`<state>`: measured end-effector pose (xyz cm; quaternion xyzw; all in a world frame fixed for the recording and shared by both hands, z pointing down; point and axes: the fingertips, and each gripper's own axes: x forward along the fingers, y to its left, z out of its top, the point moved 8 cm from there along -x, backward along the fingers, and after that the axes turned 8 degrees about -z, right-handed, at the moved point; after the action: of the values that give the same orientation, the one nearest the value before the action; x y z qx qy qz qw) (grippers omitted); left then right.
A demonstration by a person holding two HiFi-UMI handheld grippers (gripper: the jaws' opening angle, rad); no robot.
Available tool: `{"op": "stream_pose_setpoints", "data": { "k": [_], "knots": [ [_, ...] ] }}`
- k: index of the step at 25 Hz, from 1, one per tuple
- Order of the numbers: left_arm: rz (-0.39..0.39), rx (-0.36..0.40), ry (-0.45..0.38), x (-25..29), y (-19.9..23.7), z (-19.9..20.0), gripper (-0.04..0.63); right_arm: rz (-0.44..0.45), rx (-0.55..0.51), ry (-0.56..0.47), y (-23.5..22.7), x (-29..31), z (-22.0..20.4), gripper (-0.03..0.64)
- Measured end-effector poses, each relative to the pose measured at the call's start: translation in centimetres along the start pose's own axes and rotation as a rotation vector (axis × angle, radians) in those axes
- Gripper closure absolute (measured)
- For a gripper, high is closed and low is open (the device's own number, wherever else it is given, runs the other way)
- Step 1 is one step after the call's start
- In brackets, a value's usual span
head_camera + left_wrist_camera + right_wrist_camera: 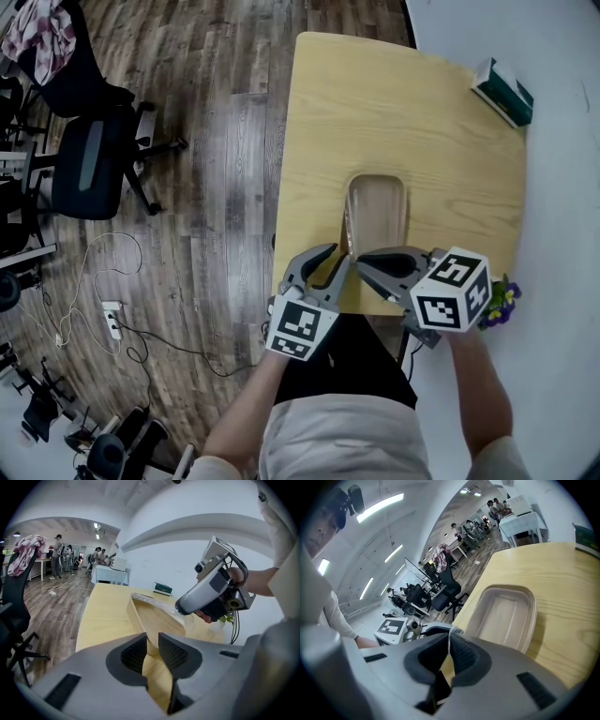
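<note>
A clear plastic tray lies flat on the wooden table, close to its near edge. Along the tray's left side a second thin clear piece stands on edge; whether it is a lid or another tray is unclear. My left gripper is shut on its near corner. My right gripper is shut on the same thin clear edge, tip to tip with the left one. The left gripper view shows the right gripper just over the piece's far rim.
A green box lies at the table's far right corner. Purple flowers stand by my right hand. Office chairs and a power strip with cables are on the wood floor at the left. A white wall borders the table on the right.
</note>
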<state>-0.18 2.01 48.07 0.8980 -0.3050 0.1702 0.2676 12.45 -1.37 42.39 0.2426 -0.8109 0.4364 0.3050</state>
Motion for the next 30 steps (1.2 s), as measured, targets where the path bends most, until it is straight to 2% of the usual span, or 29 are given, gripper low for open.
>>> {"op": "stream_pose_setpoints", "data": {
  "k": [20, 30],
  "knots": [
    [0.032, -0.053, 0.043, 0.0, -0.3, 0.6, 0.543, -0.053, -0.030, -0.033, 0.5, -3.0, 1.0, 0.598],
    [0.039, -0.056, 0.066, -0.5, -0.4, 0.3, 0.544, -0.086, -0.087, -0.046, 1.3, -4.7, 1.8, 0.598]
  ]
}}
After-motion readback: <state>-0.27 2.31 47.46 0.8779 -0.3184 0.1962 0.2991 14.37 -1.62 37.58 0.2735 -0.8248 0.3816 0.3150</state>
